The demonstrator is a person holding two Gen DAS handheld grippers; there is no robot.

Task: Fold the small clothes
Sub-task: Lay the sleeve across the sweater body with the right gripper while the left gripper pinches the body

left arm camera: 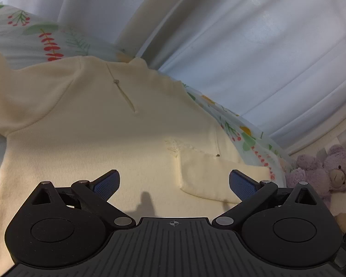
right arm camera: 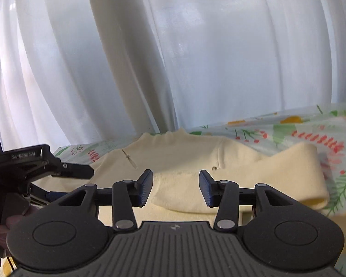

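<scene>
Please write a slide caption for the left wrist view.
Open left gripper above a cream top on a floral sheet.

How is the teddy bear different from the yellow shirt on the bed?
The teddy bear is purple and fuzzy; the yellow shirt is pale cream and smooth-knit. The teddy bear is plump and lies slumped past the edge of the flowery bedsheet; the yellow shirt lies flat on that sheet, with one sleeve folded across its middle. The teddy bear has a face; the yellow shirt has a slit with a small button. Both look soft, and neither is being held.
</scene>
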